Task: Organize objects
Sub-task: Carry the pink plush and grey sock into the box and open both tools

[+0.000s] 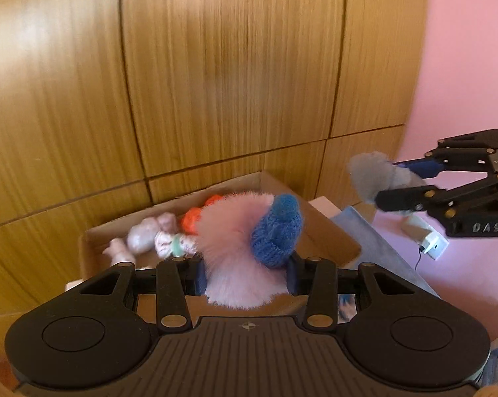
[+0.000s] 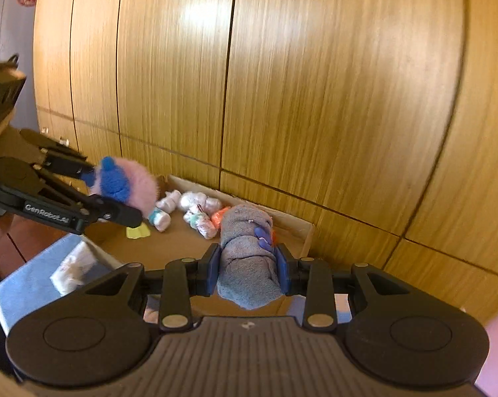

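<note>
Left tool [image 1: 245, 276]: pressed onto one pink fluffy toy [image 1: 232, 248] with a blue knitted cap [image 1: 277, 231]. Long axis running forward along the fingers, cap end pointing ahead and to the right, bottom end tucked between the pads. Held in the air above the near edge of one open cardboard box [image 1: 328, 231].

Right tool [image 2: 247, 269]: pinching one rolled grey sock [image 2: 245, 258]. Long axis in line with the fingers, far end pointing toward the box interior, near end hanging below the pads. One small purple patch [image 2: 262, 236] on the right side of the roll. Held above the near wall of the box [image 2: 307, 231].

Both tools side by side, apart, each visible in the other's view: right tool [image 1: 401, 182] at the right edge, left tool [image 2: 113, 195] at the left.

Box contents, counted in the right wrist view: about four white rolled bundles [image 2: 199, 201], one orange knitted piece [image 2: 217, 218], one yellow flat piece [image 2: 137, 232]. Exact count uncertain because of blur.

Box standing against wooden cabinet doors [image 2: 315, 99]. One blue cloth [image 2: 33, 278] beside the box.
</note>
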